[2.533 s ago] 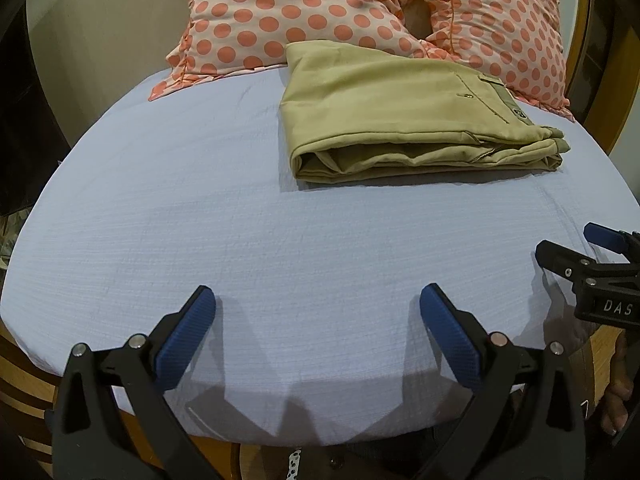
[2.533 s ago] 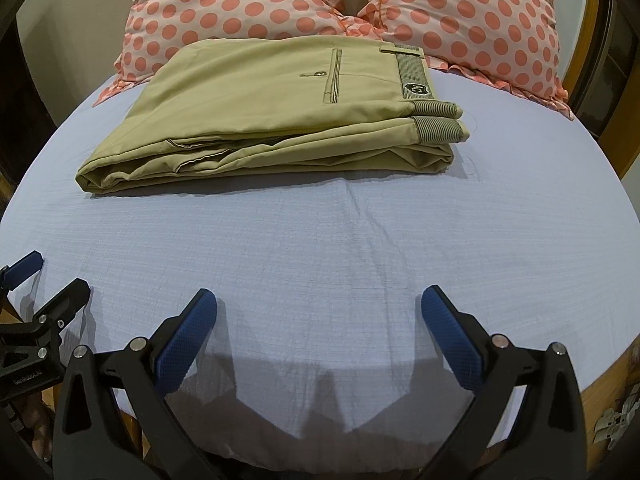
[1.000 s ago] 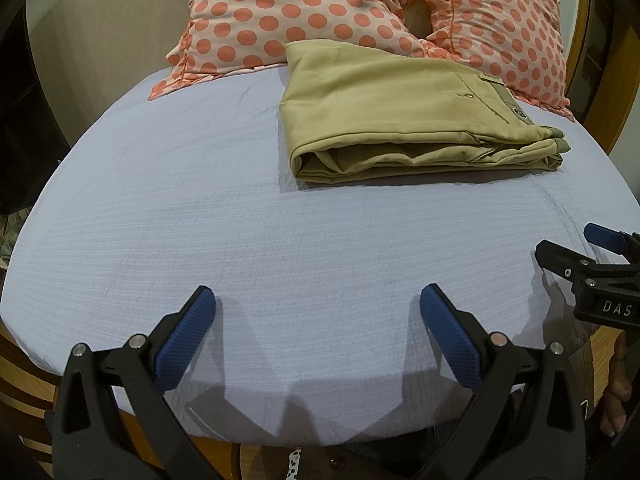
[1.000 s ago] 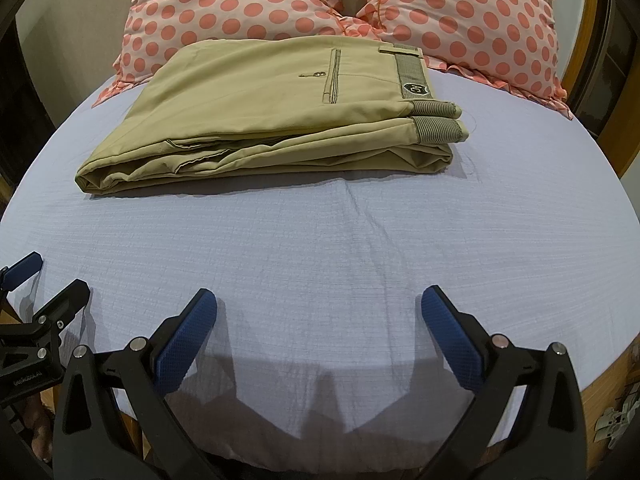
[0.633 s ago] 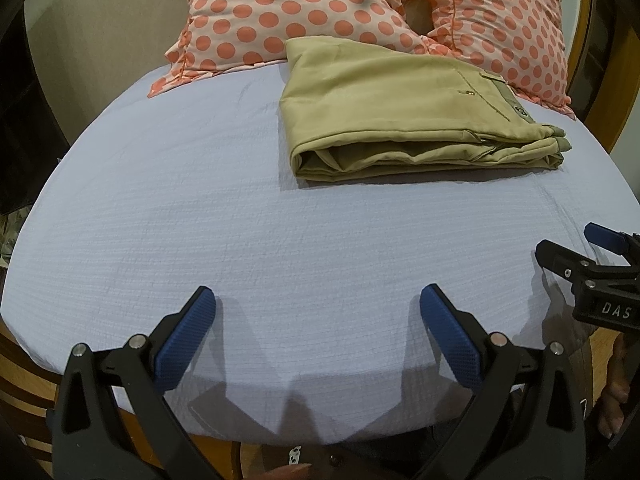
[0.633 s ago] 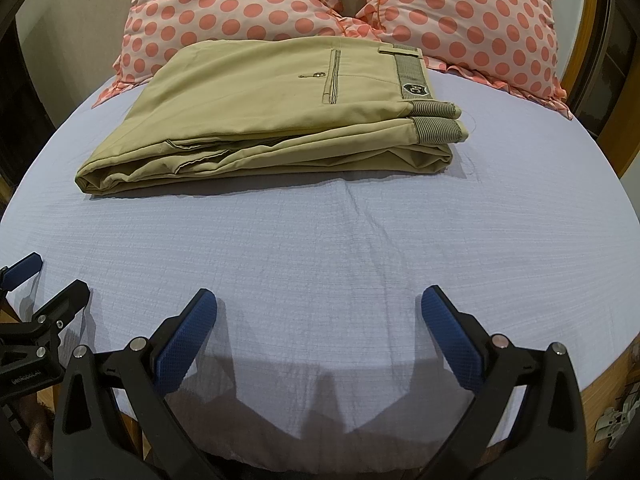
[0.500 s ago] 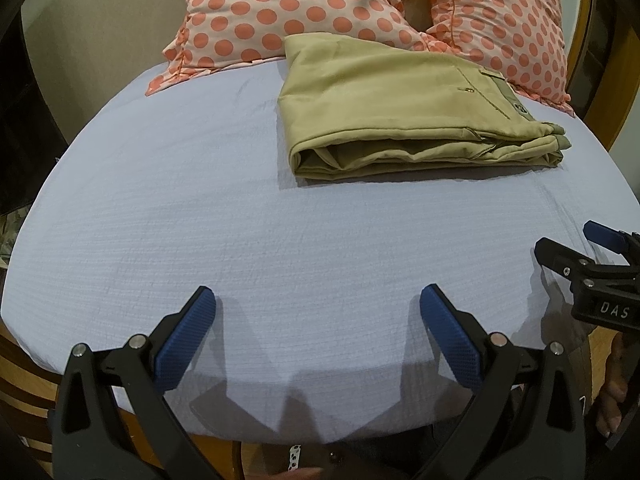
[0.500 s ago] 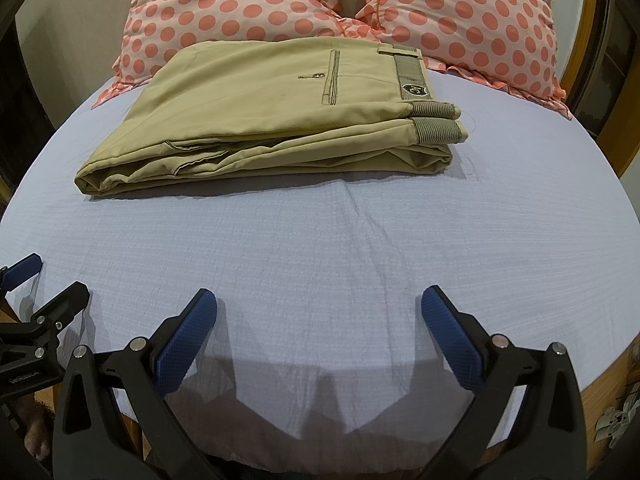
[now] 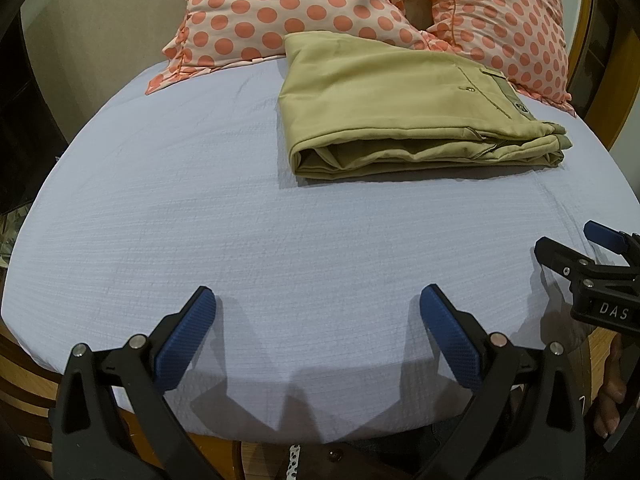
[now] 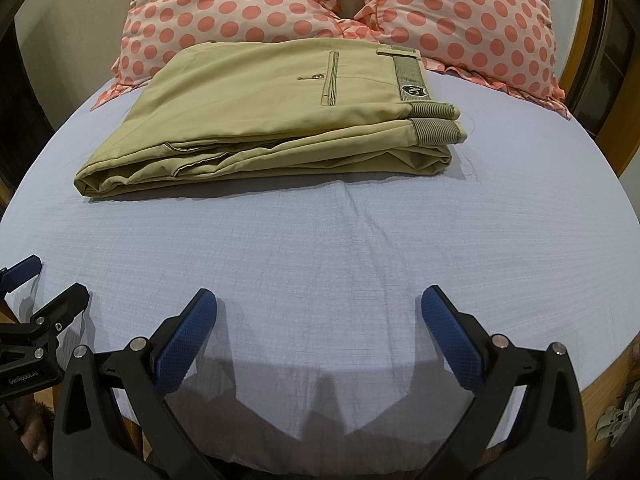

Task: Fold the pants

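Almost nothing has changed over the last few seconds: the left view has only tipped slightly, and the khaki cotton pants [image 9: 400,108] lie as before, a flat folded stack at the far end of the bed [image 9: 200,200] with its pale blue sheet, their far edge on the two orange-dotted pillows [image 10: 256,12]. That suggests the folding is finished. The left gripper [image 9: 316,312] and right gripper [image 10: 318,312] stay spread wide and empty at the bed's near edge. The right view alone shows the waistband and pocket clearly; the left shows the rolled fold end.
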A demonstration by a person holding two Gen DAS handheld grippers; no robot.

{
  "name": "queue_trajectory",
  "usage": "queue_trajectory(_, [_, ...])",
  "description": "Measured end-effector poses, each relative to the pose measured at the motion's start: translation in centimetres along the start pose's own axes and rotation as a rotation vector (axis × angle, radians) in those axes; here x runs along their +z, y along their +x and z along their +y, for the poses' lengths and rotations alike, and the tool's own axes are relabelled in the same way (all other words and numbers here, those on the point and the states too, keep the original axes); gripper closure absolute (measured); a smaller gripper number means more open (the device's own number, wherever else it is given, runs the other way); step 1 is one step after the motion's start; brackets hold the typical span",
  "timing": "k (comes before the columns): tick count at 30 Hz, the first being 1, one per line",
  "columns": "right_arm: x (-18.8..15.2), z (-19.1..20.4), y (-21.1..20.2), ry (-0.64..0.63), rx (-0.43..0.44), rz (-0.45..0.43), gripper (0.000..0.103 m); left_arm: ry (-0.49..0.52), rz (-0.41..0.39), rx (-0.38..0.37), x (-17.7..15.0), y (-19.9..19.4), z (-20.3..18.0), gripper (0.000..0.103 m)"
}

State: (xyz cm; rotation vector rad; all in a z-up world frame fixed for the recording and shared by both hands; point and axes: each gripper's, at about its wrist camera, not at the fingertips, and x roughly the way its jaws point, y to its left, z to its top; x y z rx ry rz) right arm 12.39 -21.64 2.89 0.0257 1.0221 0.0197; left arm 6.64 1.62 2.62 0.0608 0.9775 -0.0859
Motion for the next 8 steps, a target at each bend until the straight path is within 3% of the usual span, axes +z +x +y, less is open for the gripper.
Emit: queue_trajectory(8, [0.02,-0.06,0.02,0.0,0.0,-0.001,0.001,-0.002,-0.005,0.001,0.08,0.08,0.0,0.002])
